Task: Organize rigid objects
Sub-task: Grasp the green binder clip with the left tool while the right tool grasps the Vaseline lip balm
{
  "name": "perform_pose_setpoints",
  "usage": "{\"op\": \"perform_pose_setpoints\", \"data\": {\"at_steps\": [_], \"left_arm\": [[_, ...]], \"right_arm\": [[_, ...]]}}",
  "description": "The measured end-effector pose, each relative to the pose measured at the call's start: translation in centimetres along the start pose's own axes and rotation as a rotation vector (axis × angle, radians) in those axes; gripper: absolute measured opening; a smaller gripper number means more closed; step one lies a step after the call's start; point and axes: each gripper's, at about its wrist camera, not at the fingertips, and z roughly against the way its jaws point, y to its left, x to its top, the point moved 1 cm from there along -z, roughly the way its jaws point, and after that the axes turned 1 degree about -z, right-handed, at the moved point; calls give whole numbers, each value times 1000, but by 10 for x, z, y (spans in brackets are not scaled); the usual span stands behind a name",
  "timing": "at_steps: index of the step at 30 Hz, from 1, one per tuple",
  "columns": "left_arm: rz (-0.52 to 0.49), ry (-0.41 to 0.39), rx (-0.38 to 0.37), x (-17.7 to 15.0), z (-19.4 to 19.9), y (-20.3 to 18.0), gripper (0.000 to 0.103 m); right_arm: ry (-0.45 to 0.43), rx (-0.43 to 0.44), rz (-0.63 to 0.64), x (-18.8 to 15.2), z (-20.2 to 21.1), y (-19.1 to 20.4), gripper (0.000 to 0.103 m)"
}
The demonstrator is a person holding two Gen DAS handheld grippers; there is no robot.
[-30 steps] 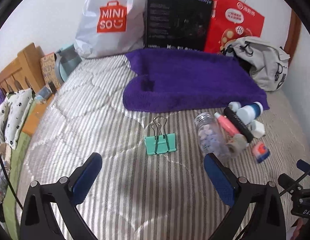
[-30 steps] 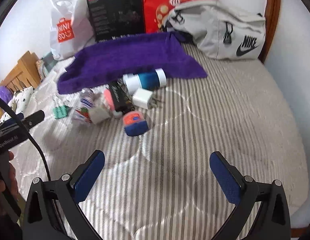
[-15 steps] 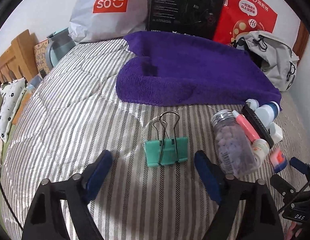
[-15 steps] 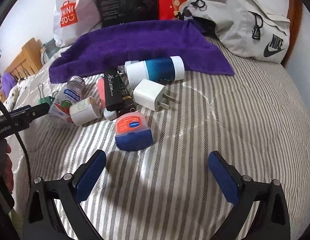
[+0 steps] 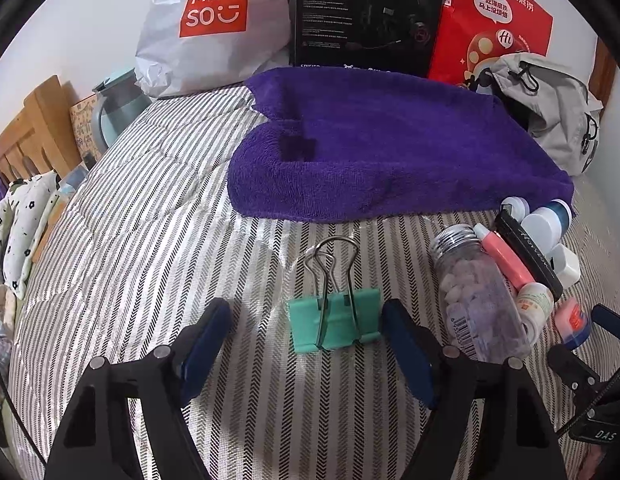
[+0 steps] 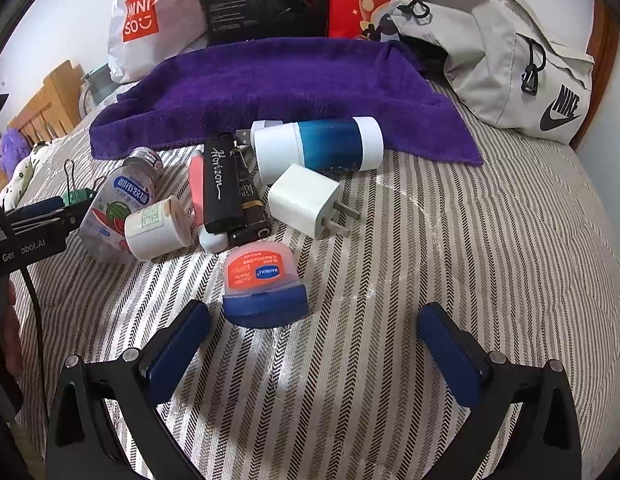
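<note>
Bed: the striped quilt (image 5: 157,216) carried everything, soft and springy under any press.
Towel: a purple towel (image 5: 390,152) lay spread across the far half, bare on top, and looked the likely sorting spot.
Clutter pile: a clear pill bottle (image 5: 476,300), a blue-and-white tube (image 6: 322,148), a white charger plug (image 6: 303,200) and a black lighter (image 6: 219,184) lay bunched together just short of the towel's near edge.
Balm tub: an orange-and-blue tub (image 6: 263,288) sat alone, nearer the camera than the pile.
Binder clip: the green binder clip (image 5: 336,320) lay flat, wire handles pointing at the towel, left of the bottle.
Left gripper: the left gripper (image 5: 305,332) straddled the clip, jaws closing, the right pad almost at the clip's edge, the left pad well clear, nothing pinched yet.
Right gripper: the right gripper (image 6: 314,340) hovered with jaws spread wide, the tub just beyond its left pad.
Doing it well: centre the clip between the pads, squeeze the green body rather than the wires, and lift straight.
</note>
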Motion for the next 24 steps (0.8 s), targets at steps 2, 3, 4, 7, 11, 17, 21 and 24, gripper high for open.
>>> {"op": "perform_pose_setpoints", "data": {"at_steps": [2, 3, 4, 7, 11, 17, 21, 24], "left_arm": [[-5, -6, -1, 0, 0, 0, 73], [-9, -7, -4, 0, 1, 1, 72], [-11, -7, -8, 0, 1, 1, 69], [-16, -10, -15, 1, 2, 1, 60], [-22, -17, -23, 1, 2, 1, 52], [-34, -27, -32, 1, 3, -2, 42], [-30, -28, -47, 1, 4, 1, 42], [-30, -27, -59, 0, 4, 3, 41]], "right_arm": [[-10, -4, -5, 0, 0, 1, 103], [-14, -3, -3, 1, 0, 2, 103], [-17, 0, 1, 1, -1, 3, 103], [-20, 13, 18, 2, -1, 4, 101], [-46, 37, 51, 2, 3, 9, 89], [-58, 66, 103, 3, 8, 18, 58], [-39, 80, 126, 5, 11, 20, 37], [-27, 94, 130, 6, 11, 18, 37]]}}
